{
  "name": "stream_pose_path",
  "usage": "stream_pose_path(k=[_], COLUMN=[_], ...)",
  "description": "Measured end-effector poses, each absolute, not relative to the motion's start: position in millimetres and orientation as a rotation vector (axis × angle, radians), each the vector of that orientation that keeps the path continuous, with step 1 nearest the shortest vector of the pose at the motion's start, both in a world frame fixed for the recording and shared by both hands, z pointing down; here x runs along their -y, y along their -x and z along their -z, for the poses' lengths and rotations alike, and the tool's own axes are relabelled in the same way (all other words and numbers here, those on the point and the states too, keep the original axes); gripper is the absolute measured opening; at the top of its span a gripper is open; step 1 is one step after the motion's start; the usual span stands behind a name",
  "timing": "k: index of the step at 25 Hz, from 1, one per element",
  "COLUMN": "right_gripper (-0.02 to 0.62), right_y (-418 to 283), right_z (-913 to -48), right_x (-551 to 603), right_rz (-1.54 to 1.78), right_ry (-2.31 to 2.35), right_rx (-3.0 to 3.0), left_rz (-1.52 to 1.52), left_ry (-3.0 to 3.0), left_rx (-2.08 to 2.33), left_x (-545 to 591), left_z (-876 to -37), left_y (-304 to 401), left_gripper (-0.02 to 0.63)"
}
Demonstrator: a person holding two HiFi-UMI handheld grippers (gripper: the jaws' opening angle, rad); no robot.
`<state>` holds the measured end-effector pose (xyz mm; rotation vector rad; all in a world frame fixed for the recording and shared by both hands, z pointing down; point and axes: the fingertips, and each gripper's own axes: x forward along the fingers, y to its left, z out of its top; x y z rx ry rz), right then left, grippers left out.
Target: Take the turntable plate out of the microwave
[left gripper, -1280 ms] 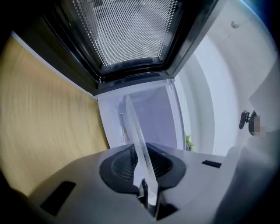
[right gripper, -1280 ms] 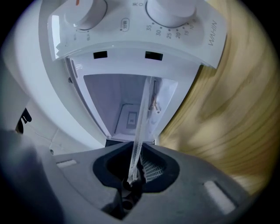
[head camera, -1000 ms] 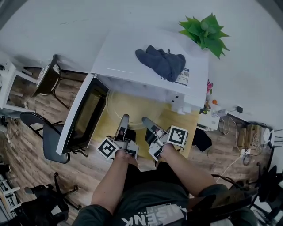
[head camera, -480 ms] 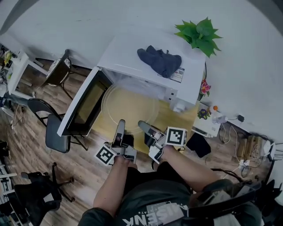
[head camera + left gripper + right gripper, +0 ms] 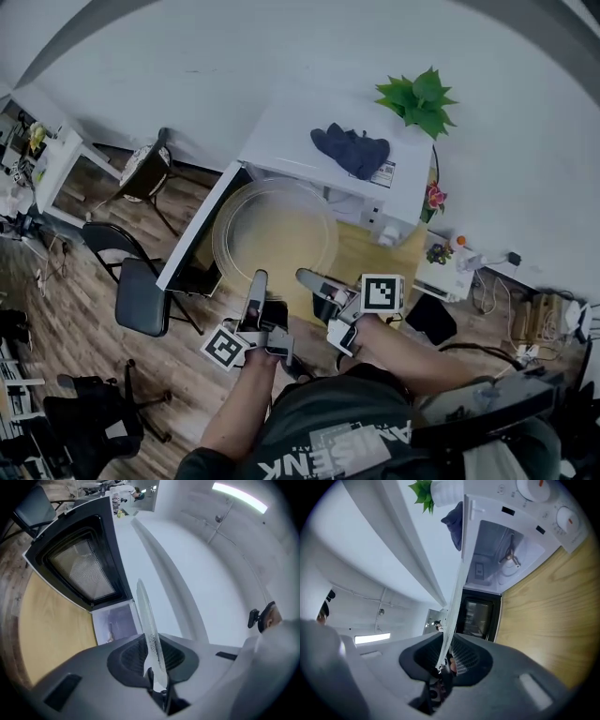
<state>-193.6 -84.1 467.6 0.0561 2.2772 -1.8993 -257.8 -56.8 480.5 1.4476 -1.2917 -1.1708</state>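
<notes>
The clear glass turntable plate hangs level in front of the open white microwave, outside its cavity. My left gripper is shut on the plate's near rim, and my right gripper is shut on the same rim just to its right. In the left gripper view the plate runs edge-on out of the closed jaws of the left gripper. In the right gripper view the plate shows edge-on too, clamped in the right gripper, with the empty cavity beyond.
The microwave door stands swung open to the left. A dark cloth lies on the microwave's top, beside a green plant. The yellow wooden table carries the microwave. Chairs stand on the wooden floor at the left.
Both grippers have risen and drawn back with the plate. The plate has come away from the cavity and now hangs higher in front of it.
</notes>
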Motion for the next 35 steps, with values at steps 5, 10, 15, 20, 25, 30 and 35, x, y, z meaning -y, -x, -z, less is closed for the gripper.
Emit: stream_pose_path(k=[5,10,15,20,25,30,35], right_gripper=[0.057,0.057,0.057,0.055,0.056,0.057,0.057], right_y=[208,211,215,213,214,219,222], right_z=[-433,-421,-405,-415,-428,-422,-420], right_x=[71,63,56,55,56,56,57], right_rz=[1.812,1.784,1.715,1.796,1.853,1.813,1.81], right_ry=[-0.101,-0.082,-0.131,-0.035,0.027,-0.019,-0.022], right_rx=[-2.275,-2.295,-2.328,-2.32,-2.332,-2.337,-2.351], left_rz=[1.152,1.133,1.108,1.112,1.11,1.105,1.107], left_ry=[-1.503,-1.51,-1.553,-1.562,-1.555,-1.558,-1.565], left_rx=[1.261,1.224,1.204,1.191,1.191,1.193,1.193], left_x=[45,37,32,33,33,34,35], left_z=[-454,-438,-425,-420,-422,-423,-422], left_y=[270,273,279,279,283,286,289], left_gripper=[0.04,0.041,0.041,0.041,0.041,0.041,0.041])
